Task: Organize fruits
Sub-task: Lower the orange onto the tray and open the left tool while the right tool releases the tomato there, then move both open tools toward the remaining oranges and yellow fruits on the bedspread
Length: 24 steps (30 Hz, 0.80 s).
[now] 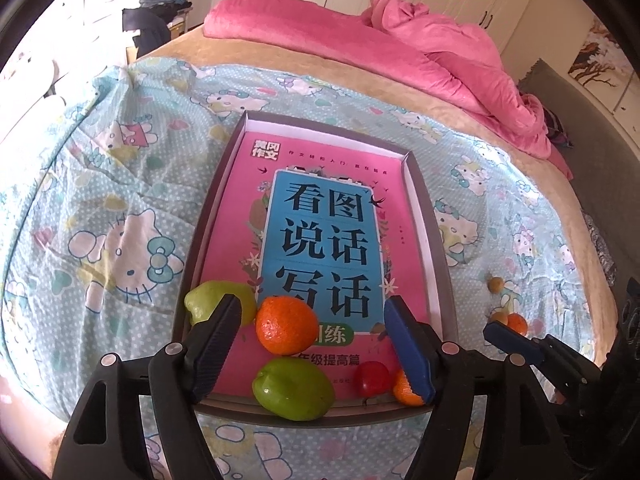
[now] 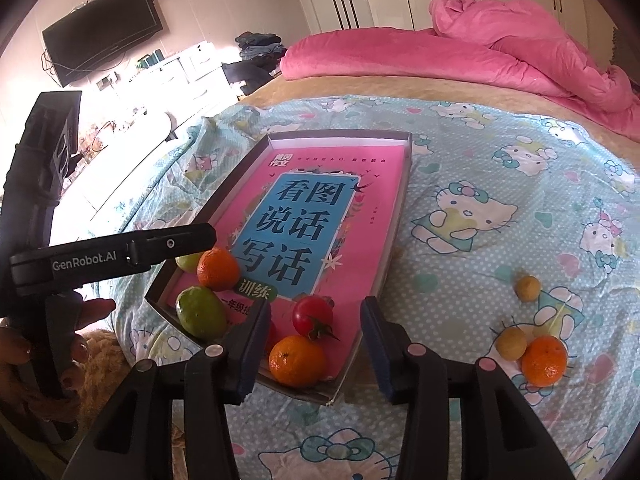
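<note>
A bedroom: a bed (image 1: 120, 184) spread with a pale blue cartoon-cat sheet, a pink quilt (image 1: 420, 52) heaped at its far end and white wardrobes behind. In the left wrist view a shallow grey box (image 1: 436, 216) lies on the sheet with a pink and blue book (image 1: 328, 216) flat inside it. Fruit sits on the near end of the book: a green fruit (image 1: 204, 300) at the left corner, partly hidden behind the left finger, an orange (image 1: 286, 326) just beside it, a second green fruit (image 1: 292, 390) against the near wall, then a small tomato (image 1: 372, 378) and another orange (image 1: 404, 390) partly behind the right finger. The left gripper (image 1: 310, 340) hangs over this end with its jaws spread wide, pinching nothing. Off to the right, on the sheet, lie three more small fruits (too small here to name).

In the right wrist view the same box (image 2: 236, 178) runs away to the upper right, a television (image 2: 102, 26) on the far wall. The right gripper (image 2: 314, 344) hovers above the box's near corner, jaws spread, holding nothing; between its fingers show the tomato (image 2: 312, 314) and an orange (image 2: 296, 360), touching. Outside the box, on the sheet to the right, an orange (image 2: 544, 360) touches a small yellowish fruit (image 2: 511, 343), and another yellowish fruit (image 2: 527, 288) lies apart, farther back. The left gripper (image 2: 188, 240) reaches in from the left.
</note>
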### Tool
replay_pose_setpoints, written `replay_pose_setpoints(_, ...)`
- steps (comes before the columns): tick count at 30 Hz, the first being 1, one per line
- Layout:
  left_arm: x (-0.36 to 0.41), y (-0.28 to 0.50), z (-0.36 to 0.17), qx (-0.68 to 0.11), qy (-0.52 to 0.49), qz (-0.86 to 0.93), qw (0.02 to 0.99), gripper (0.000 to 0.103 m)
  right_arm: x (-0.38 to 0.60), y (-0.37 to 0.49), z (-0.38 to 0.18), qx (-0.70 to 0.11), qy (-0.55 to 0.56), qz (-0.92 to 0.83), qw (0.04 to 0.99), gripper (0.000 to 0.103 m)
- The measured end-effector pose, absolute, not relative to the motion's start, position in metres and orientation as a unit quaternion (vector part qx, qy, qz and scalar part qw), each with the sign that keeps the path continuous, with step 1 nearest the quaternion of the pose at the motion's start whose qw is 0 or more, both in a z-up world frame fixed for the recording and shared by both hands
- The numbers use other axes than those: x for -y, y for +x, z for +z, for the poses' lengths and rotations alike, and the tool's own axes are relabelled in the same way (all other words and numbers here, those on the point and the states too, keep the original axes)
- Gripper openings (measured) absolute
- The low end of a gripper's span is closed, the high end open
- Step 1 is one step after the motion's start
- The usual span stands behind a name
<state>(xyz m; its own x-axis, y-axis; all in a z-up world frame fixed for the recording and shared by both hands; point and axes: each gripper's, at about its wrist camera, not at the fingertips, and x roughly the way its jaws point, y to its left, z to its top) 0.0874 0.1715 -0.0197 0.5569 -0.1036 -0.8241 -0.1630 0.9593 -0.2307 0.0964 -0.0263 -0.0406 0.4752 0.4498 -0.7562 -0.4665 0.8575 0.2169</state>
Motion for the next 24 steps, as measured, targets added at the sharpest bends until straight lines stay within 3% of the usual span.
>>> replay_pose_setpoints(13, -0.153, 0.084, -0.008, -0.463, -0.134, -0.004, 0.876, 0.077, 0.047, 0.099, -0.032, -0.428, 0.007, 0.246, 0.87, 0.047)
replay_pose_setpoints(16, -0.148, 0.084, -0.006, -0.463, -0.129, -0.01, 0.877, 0.077, 0.052, 0.098, -0.03, -0.425, 0.011, 0.241, 0.872, 0.054)
replay_pose_setpoints(24, -0.136, 0.081, 0.0, -0.461, -0.117, -0.021, 0.879, 0.078, 0.07, 0.1, -0.019, -0.415, 0.027, 0.232, 0.88, 0.055)
